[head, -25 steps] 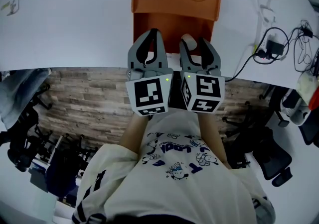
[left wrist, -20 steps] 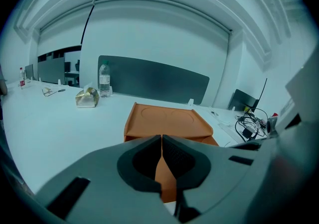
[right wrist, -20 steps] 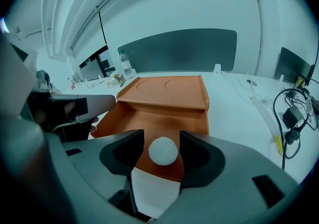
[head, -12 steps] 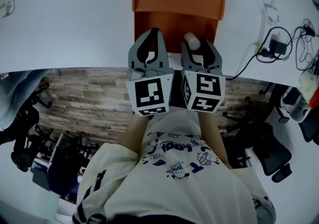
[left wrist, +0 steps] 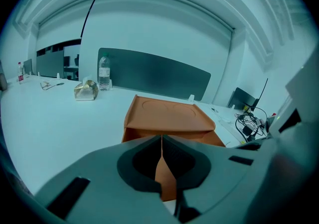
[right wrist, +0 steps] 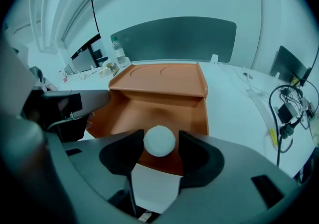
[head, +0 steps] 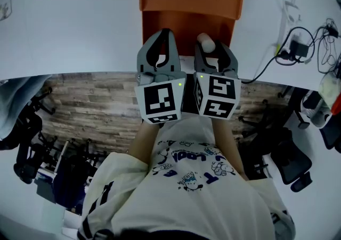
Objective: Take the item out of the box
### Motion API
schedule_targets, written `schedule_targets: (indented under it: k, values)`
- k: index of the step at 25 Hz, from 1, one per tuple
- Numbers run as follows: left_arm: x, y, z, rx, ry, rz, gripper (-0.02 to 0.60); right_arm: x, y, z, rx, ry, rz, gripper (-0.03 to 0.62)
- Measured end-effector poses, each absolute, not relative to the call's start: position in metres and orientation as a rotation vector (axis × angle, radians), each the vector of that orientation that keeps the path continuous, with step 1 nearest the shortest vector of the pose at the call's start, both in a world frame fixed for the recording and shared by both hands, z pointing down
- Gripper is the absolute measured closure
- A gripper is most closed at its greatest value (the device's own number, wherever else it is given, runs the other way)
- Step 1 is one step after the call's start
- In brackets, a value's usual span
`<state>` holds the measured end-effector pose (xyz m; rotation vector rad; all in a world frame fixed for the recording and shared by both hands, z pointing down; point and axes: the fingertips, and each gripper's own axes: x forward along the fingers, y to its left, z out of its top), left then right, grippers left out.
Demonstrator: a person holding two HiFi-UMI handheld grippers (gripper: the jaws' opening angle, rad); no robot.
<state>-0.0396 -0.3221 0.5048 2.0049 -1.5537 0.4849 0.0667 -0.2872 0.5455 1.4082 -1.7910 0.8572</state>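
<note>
Item (right wrist: pixel 159 141), white w/ a round end, is pinched betw. the right gripper (head: pixel 212 48) jaws, over the near end of the open orange box (right wrist: pixel 149 108). It's prob. held high to clear the walls. Left gripper (left wrist: pixel 161 141) has its jaws pressed together w/ nothing in them. It's just beside the right, likely idle since one grip is enough. Count: 1 item, 1 box, 2 grippers.
</note>
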Motion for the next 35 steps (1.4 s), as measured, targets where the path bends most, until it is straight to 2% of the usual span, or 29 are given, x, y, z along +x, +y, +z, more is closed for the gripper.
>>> schedule_targets:
  k: [35]
  values:
    - [-0.048, -0.320, 0.511, 1.971, -1.566, 0.493, 0.560, 0.070, -0.288, 0.555, 1.354, -1.735, 0.849, 0.399]
